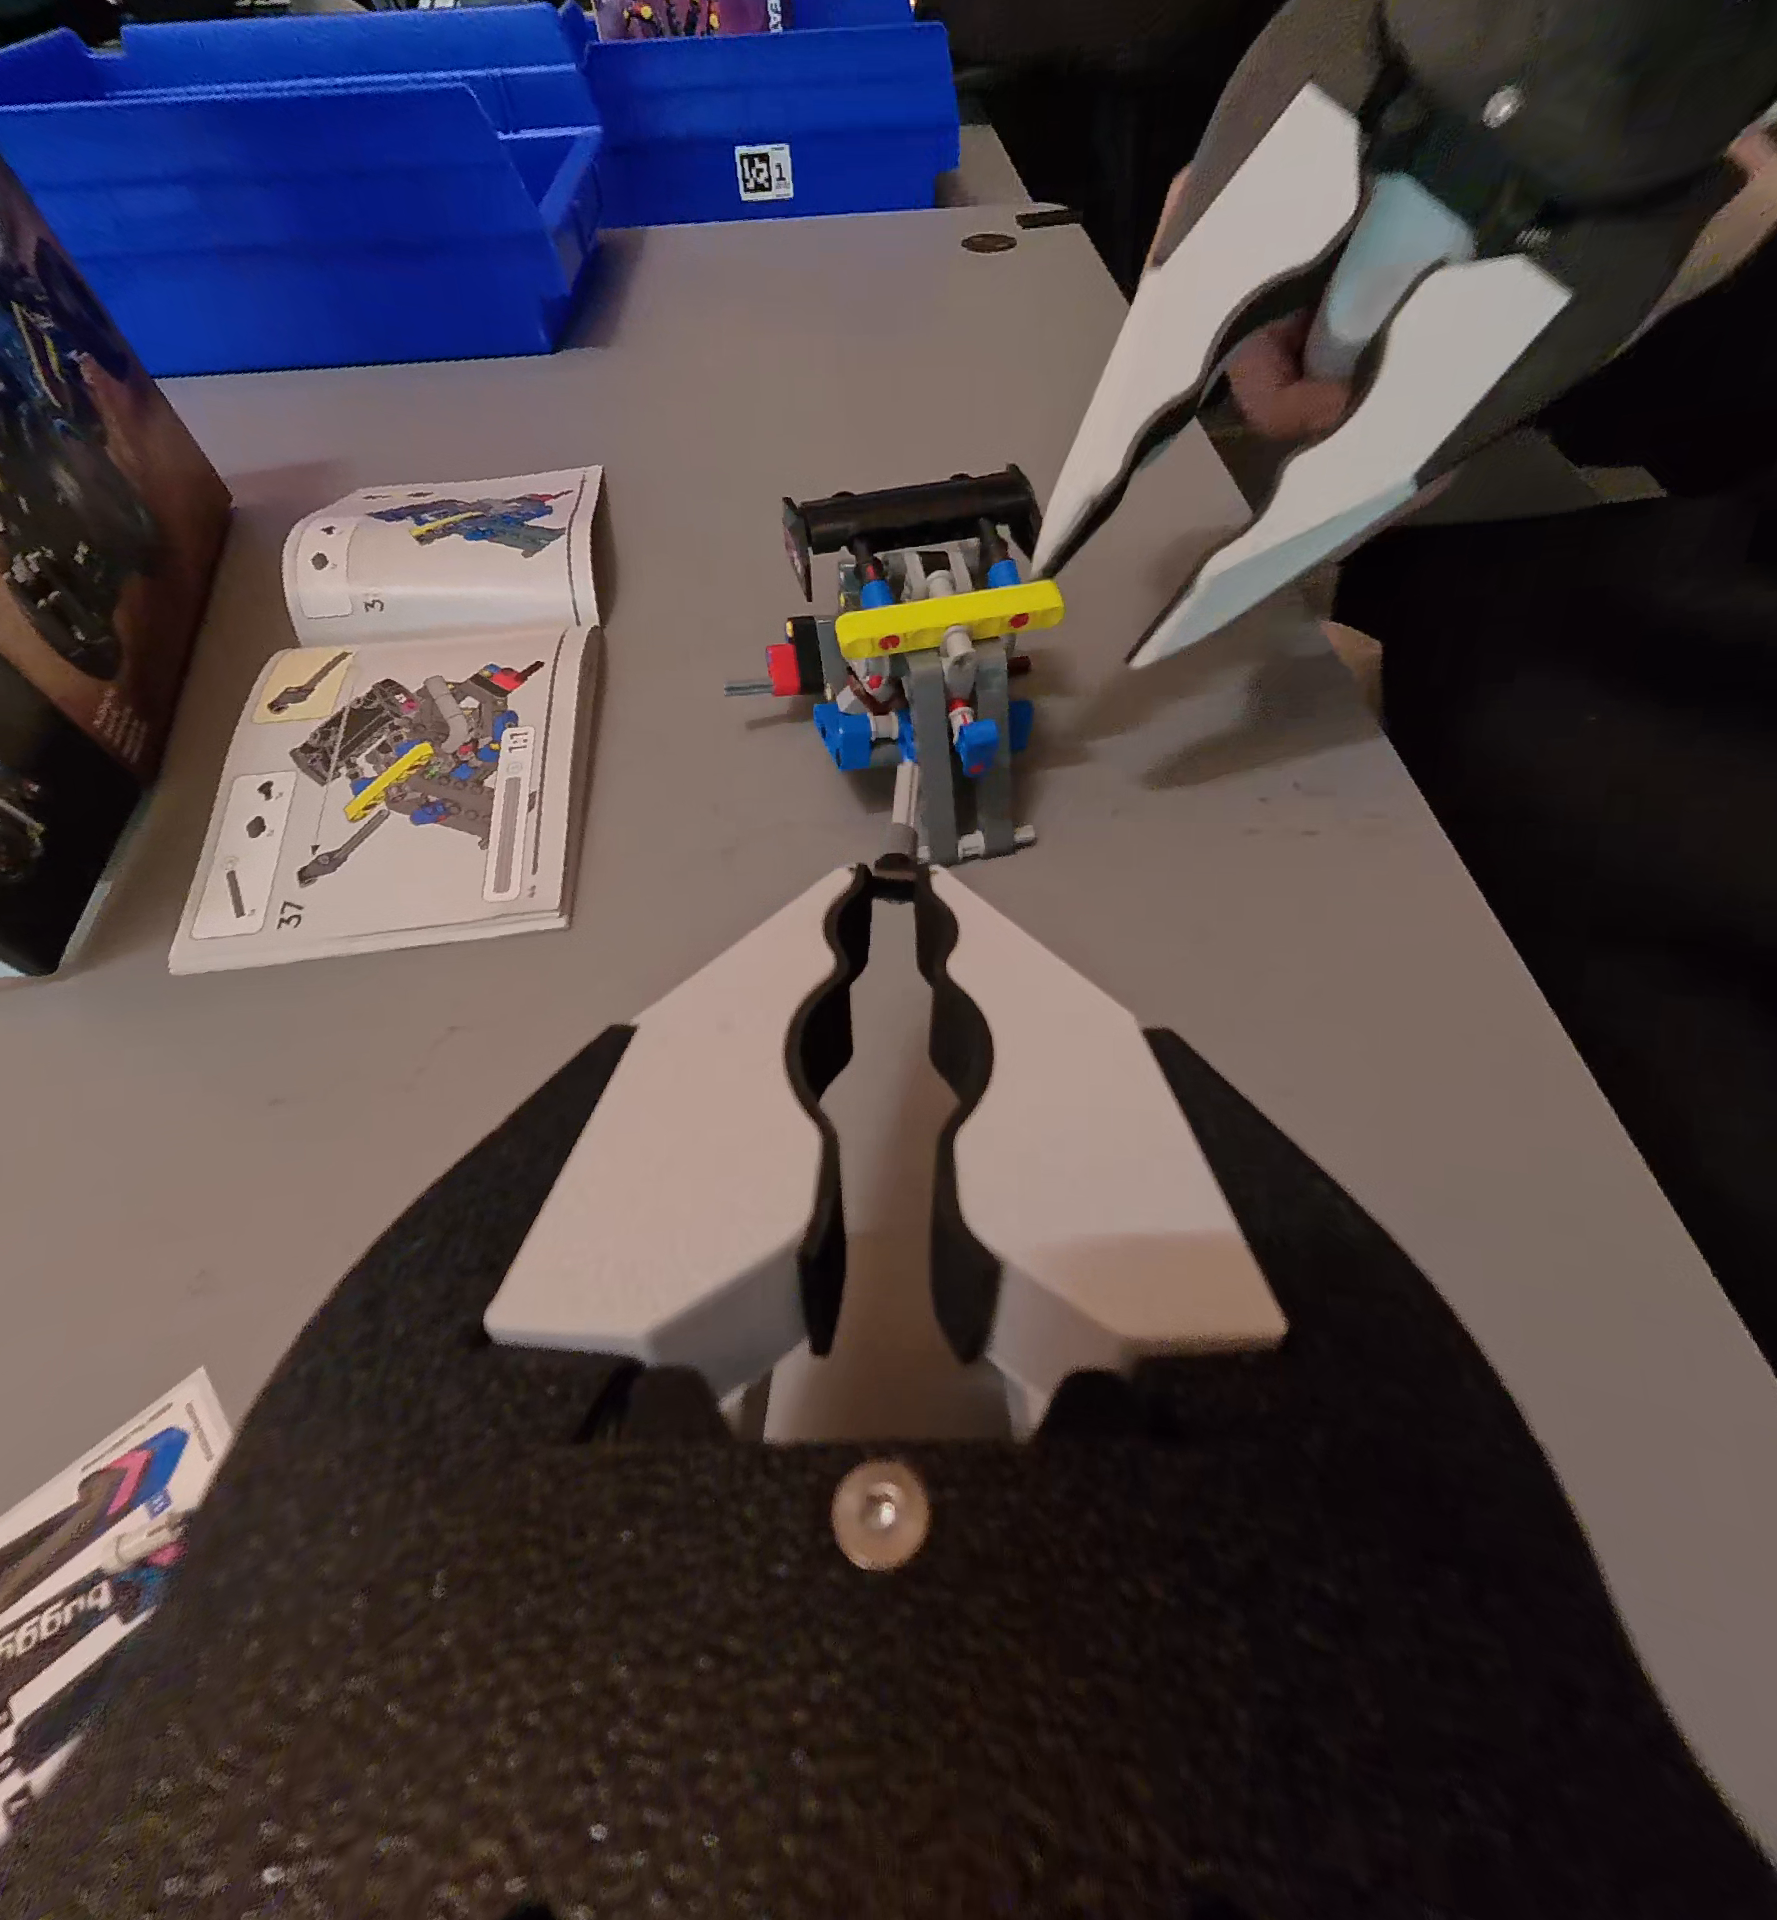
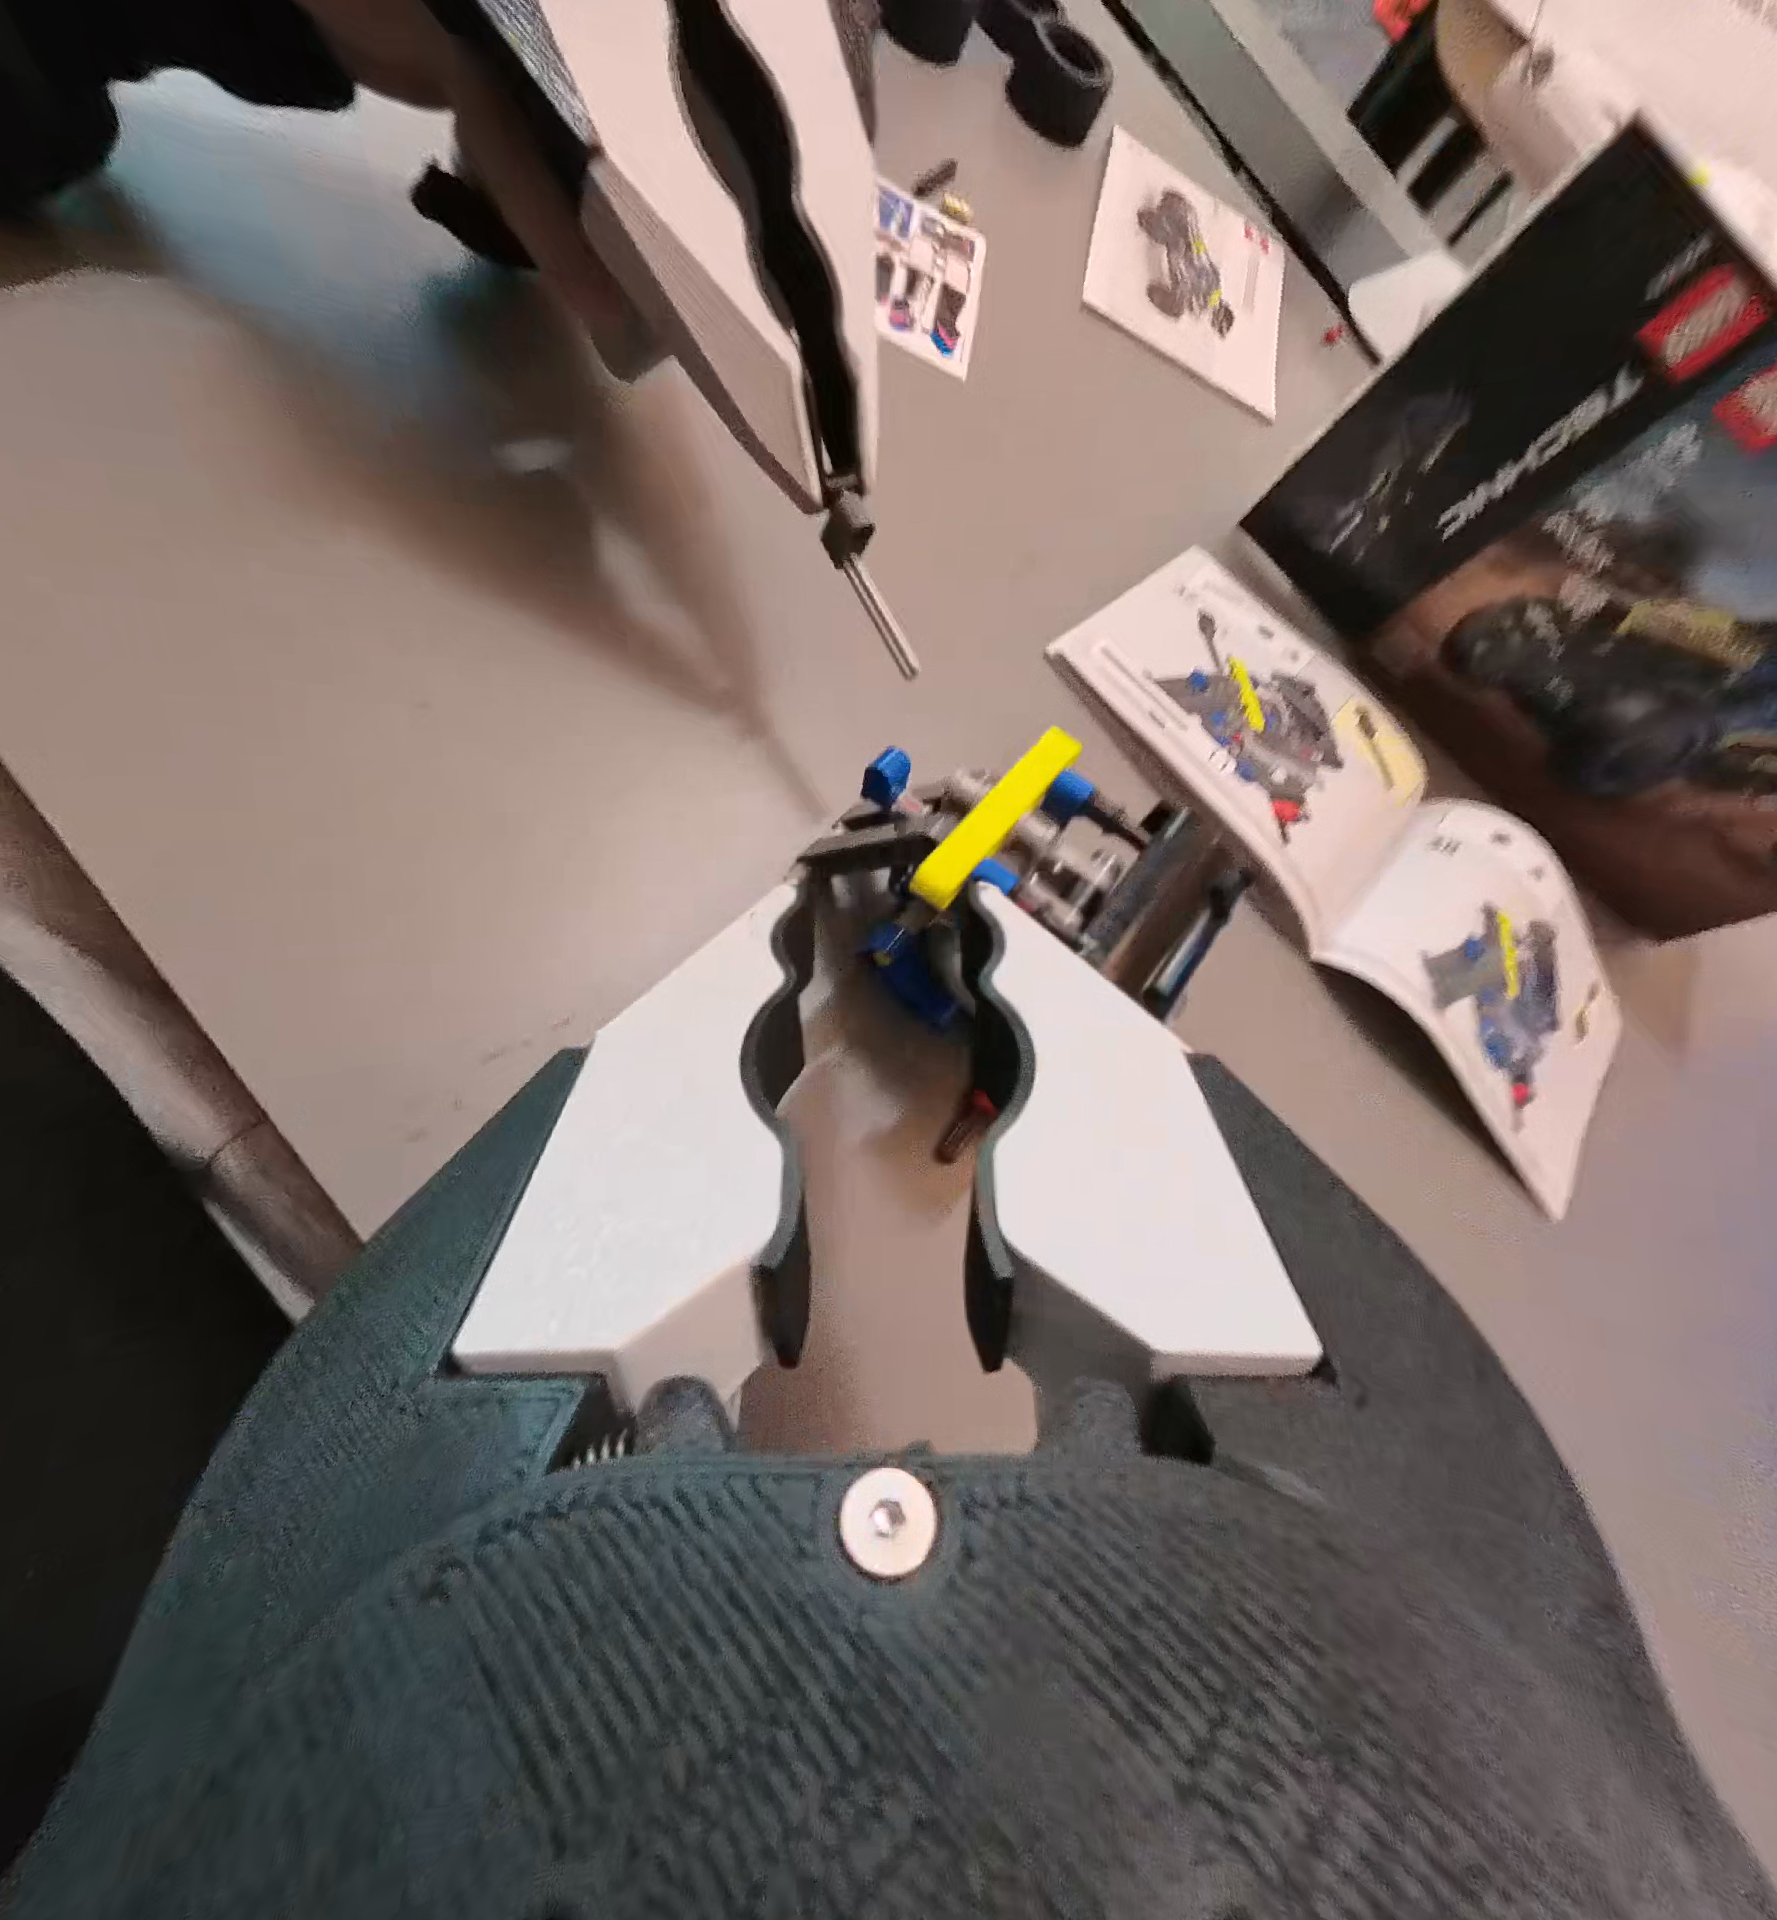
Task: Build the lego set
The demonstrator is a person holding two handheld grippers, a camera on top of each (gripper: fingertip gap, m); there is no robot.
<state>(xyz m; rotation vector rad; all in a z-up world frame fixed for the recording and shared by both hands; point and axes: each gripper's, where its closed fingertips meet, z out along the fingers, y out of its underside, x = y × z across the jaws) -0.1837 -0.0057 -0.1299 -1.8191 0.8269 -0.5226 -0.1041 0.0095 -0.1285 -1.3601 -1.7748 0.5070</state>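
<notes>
Left gripper (image 1: pixel 892 881): jaws nearly shut, tips pinching dark connector end of thin grey rod (image 2: pixel 879 613), rod held above surface (image 1: pixel 448 1122), pointing at toy brick model (image 1: pixel 915 665). Right gripper (image 2: pixel 889 904): jaws narrowed around model beside yellow beam (image 2: pixel 998 821); pad contact unclear. Model sits mid-surface. Open instruction booklet (image 1: pixel 416 717), dark box (image 1: pixel 22 582), blue bins (image 1: pixel 344 197) beyond.

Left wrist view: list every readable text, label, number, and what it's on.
I won't quote writing; its bearers:
White tag on the blue bin: legible.
Open instruction booklet: page numbers legible, rest too small.
Sticker sheet: one word legible, upside down.
Dark box: blurred.
</notes>
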